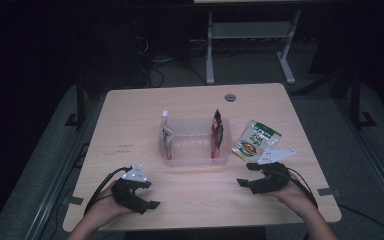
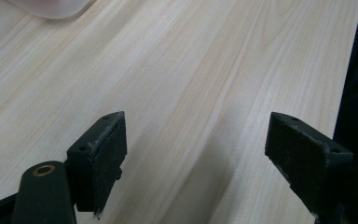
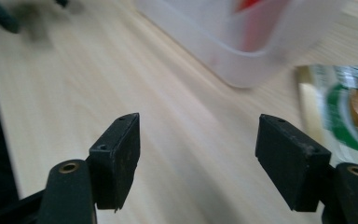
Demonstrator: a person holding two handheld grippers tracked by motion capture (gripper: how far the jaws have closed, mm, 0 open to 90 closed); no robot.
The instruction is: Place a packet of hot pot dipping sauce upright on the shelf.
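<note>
- While both hands rest near the person's edge, the wooden table [image 1: 130, 130] carries everything, with the clear plastic tub [image 1: 196, 150] at its middle.
- Inside the tub, a dark sachet [image 1: 218, 129] stands against the right wall and a pale sachet [image 1: 167, 135] against the left.
- Flat on the wood just right of the tub lies the green packet [image 1: 256, 140].
- Near that packet's front edge, the right gripper [image 1: 247, 174] has its jaws spread with nothing between them.
- Well apart to the left, the left gripper [image 1: 151, 195] also has its jaws spread wide over bare wood.
</note>
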